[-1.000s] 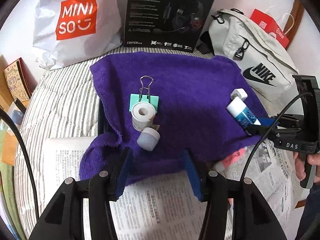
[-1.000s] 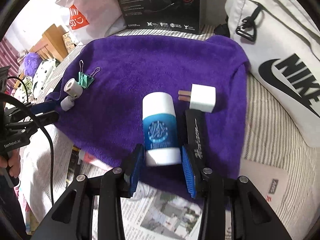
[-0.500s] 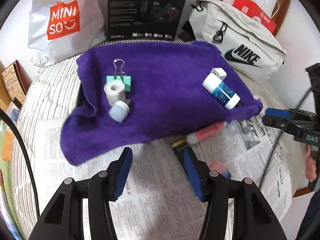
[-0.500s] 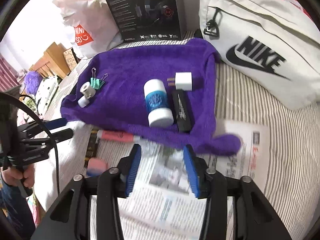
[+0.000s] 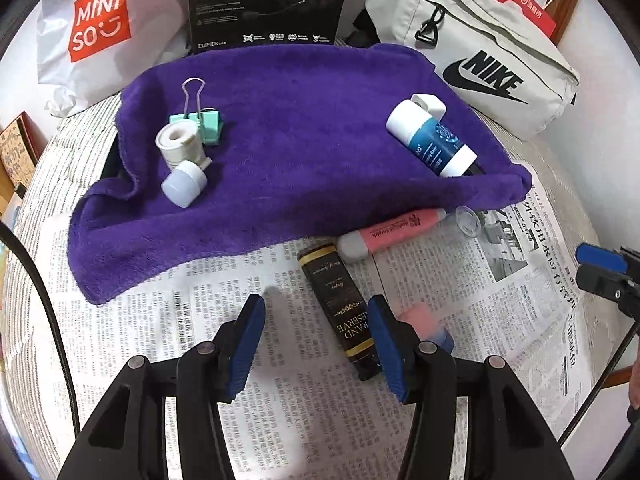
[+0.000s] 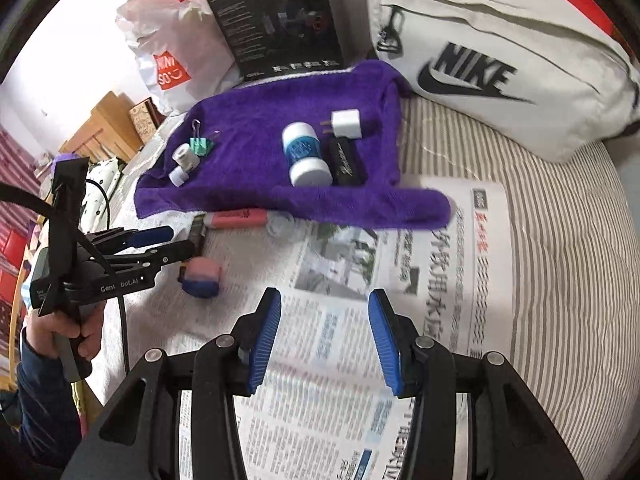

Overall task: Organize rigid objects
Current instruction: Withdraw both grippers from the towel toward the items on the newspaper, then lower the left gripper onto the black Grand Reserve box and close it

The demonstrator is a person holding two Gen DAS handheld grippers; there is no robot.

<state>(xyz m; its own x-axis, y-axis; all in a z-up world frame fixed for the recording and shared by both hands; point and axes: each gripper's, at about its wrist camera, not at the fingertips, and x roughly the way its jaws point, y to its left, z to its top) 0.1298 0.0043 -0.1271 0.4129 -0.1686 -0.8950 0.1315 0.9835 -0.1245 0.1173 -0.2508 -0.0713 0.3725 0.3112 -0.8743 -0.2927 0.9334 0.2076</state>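
Left wrist view is showing the left tongs [image 5: 316, 324] hanging partly open over the newspaper [image 5: 224, 320], gripping nothing; a dark bar printed with gold lettering [image 5: 340, 312] is lying on the paper between the blue pads, nearer the right one, and whether that pad is touching it cannot be told. A pink-and-blue eraser [image 5: 428, 326] is sitting just beyond that pad. A pink highlighter [image 5: 390, 232] and a clear cap [image 5: 468, 220] are lying on the paper at the edge of the purple towel [image 5: 300, 152]. On the towel, a green binder clip [image 5: 200, 122], a white tape roll [image 5: 178, 146] and a small white bottle [image 5: 184, 184] are clustered at the left, while a blue-and-white tube [image 5: 432, 140] and a white plug [image 5: 428, 104] are lying at the right.

Right wrist view is showing the right tongs [image 6: 324, 328] partly open and empty above the newspaper, well apart from the towel. A black case [image 6: 346, 160] is resting just beside the tube. A hand [image 6: 68, 334] is holding the left tool at the frame's left.
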